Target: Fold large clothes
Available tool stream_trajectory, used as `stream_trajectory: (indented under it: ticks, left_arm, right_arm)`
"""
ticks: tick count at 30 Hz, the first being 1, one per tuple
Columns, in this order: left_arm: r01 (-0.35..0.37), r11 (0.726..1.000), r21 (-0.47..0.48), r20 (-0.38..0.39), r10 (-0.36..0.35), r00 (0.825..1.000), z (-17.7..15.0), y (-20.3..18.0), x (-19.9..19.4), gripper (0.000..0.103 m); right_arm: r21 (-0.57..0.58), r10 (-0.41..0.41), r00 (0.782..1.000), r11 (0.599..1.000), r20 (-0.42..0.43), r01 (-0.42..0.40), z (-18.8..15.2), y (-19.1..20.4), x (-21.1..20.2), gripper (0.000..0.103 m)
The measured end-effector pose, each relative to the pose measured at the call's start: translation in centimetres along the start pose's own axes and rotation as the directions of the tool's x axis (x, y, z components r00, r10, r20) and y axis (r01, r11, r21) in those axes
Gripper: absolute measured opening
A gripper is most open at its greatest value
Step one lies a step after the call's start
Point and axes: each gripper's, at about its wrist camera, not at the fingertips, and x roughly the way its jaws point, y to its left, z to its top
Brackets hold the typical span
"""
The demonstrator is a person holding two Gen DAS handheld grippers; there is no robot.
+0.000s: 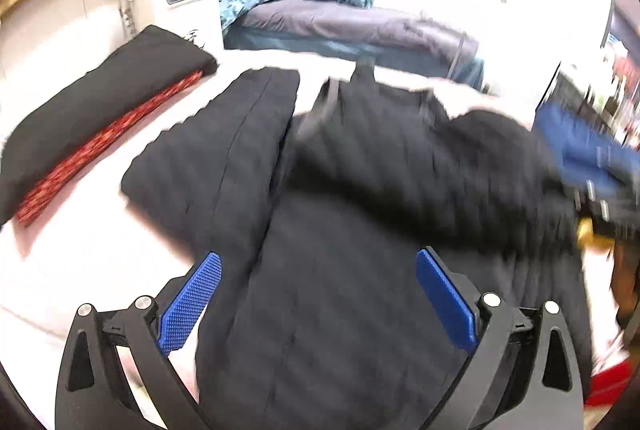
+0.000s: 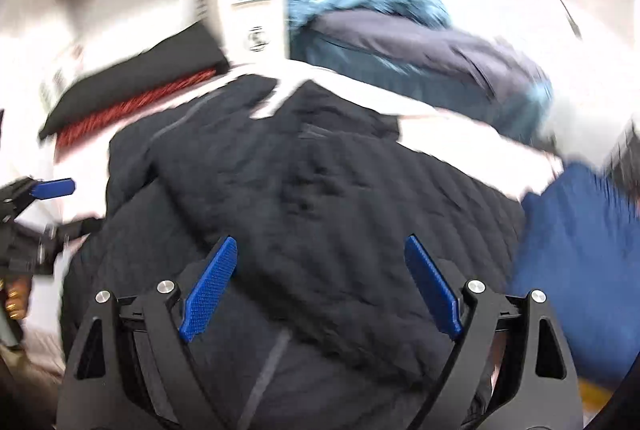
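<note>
The black quilted jacket [image 1: 360,230] lies spread on the white desk [image 1: 80,262], filling the centre of both wrist views. One sleeve [image 1: 224,142] is laid out toward 11 o'clock in the left view, and a bunched fold [image 1: 472,166] of the jacket sits toward 2 o'clock.

The left gripper [image 1: 318,304] hangs above the jacket with its blue pads well apart and nothing between them. The right gripper [image 2: 320,284] also stands wide, its pads clear of the cloth, with only jacket beneath the gap.

The main risk, as I judge it, is that the bunched fold slumps or slides, since neither gripper pins it; padded fabric of this kind tends to spring open. A grab aimed low could also catch two layers at once and drag the whole garment across the desk.

Both views are smeared by motion, the right one worse. At 3 o'clock a blue garment [image 2: 576,262] is blurred, and I cannot tell whether it touches the jacket. The jacket's near hem is cut off behind the gripper frames. At 10 o'clock a folded black-and-red garment [image 1: 92,134] lies apart from the jacket. A hand [image 2: 18,290] at the right view's 9 o'clock edge is barely legible.
</note>
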Motion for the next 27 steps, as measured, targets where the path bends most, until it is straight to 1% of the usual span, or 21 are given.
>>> stream_trajectory:
  ticks: [1,2,4,6,7,9,10,11,13,15,17,18,20,22,23,25,26,27]
  left_arm:
    - [0.022,1.0,-0.021,0.002,-0.022,1.0,1.5,0.3,0.9,0.095]
    - [0.03,0.999,-0.033,0.001,-0.03,1.0,2.6,0.5,1.7,0.093]
    - [0.02,0.999,-0.039,-0.021,-0.021,1.0,5.3,0.5,4.3,0.09]
    - [0.019,1.0,-0.022,-0.052,-0.02,0.998,7.3,-0.1,6.7,0.084]
    - [0.027,1.0,-0.011,-0.079,-0.028,0.996,7.7,-0.4,7.9,0.078]
    - [0.027,0.999,0.021,-0.149,-0.024,0.989,7.8,-1.5,10.2,0.032]
    - [0.018,0.999,0.029,-0.156,-0.014,0.988,7.6,-1.9,10.6,0.024]
    - [0.012,0.999,0.038,-0.142,-0.007,0.99,7.1,-2.4,10.3,0.007]
    - [-0.007,0.999,0.04,-0.091,0.01,0.996,5.8,-2.4,8.8,0.007]
    - [-0.029,0.999,0.018,-0.067,0.03,0.997,4.2,-1.6,7.2,0.006]
    - [-0.05,0.999,-0.021,-0.087,0.048,0.995,2.3,0.1,6.6,0.006]
    - [-0.044,0.997,-0.062,-0.128,0.036,0.991,0.8,1.4,7.3,0.006]
    - [-0.025,0.992,-0.123,-0.18,0.002,0.984,-1.3,2.9,8.8,0.008]
    - [-0.022,0.991,-0.134,-0.174,-0.002,0.985,-1.8,2.9,9.0,0.011]
    - [-0.026,0.99,-0.137,-0.167,0.002,0.986,-1.7,2.7,8.8,0.016]
    - [-0.056,0.988,-0.147,-0.163,0.031,0.986,-0.6,2.2,8.0,0.027]
    - [-0.057,0.987,-0.147,-0.147,0.035,0.989,0.2,1.8,7.3,0.044]
    - [-0.046,0.988,-0.149,-0.093,0.033,0.995,1.1,1.5,5.8,0.061]
  right_arm:
    - [0.081,0.018,1.0,0.997,-0.01,-0.017,-0.1,-1.7,-0.3,0.085]
    - [0.123,0.032,0.999,0.992,-0.012,-0.03,-0.5,-2.5,-0.4,0.085]
    - [0.212,0.067,0.998,0.975,-0.017,-0.062,-1.3,-4.1,-0.9,0.085]
    - [0.252,0.078,0.996,0.965,-0.038,-0.066,-2.2,-5.2,-1.2,0.085]
    - [0.254,0.07,0.996,0.966,-0.046,-0.056,-2.7,-5.3,-1.1,0.085]
    - [0.248,0.042,0.997,0.969,-0.065,-0.025,-3.6,-5.7,-1.0,0.085]
    - [0.248,0.034,0.997,0.969,-0.075,-0.015,-3.9,-5.7,-0.7,0.085]
    - [0.253,0.028,0.996,0.967,-0.084,-0.006,-4.3,-5.9,-0.6,0.085]
    - [0.269,0.019,0.995,0.963,-0.095,0.007,-4.9,-6.4,-0.4,0.085]
    - [0.281,0.009,0.994,0.959,-0.111,0.022,-5.5,-6.9,-0.2,0.085]
    - [0.28,-0.007,0.992,0.959,-0.128,0.043,-5.8,-7.4,0.2,0.085]
    - [0.276,-0.017,0.99,0.959,-0.139,0.055,-6.1,-7.5,0.5,0.085]
    - [0.279,-0.01,0.988,0.959,-0.156,0.054,-6.3,-7.6,1.0,0.085]
    - [0.279,-0.006,0.985,0.959,-0.174,0.056,-6.4,-7.4,1.3,0.085]
    - [0.276,-0.008,0.984,0.959,-0.176,0.058,-6.3,-7.3,1.3,0.085]
    - [0.26,-0.017,0.987,0.964,-0.162,0.059,-6.0,-7.1,0.8,0.085]
    - [0.249,-0.028,0.987,0.966,-0.156,0.067,-5.7,-7.1,0.6,0.085]
    - [0.239,-0.037,0.988,0.968,-0.152,0.073,-5.5,-7.1,0.5,0.085]
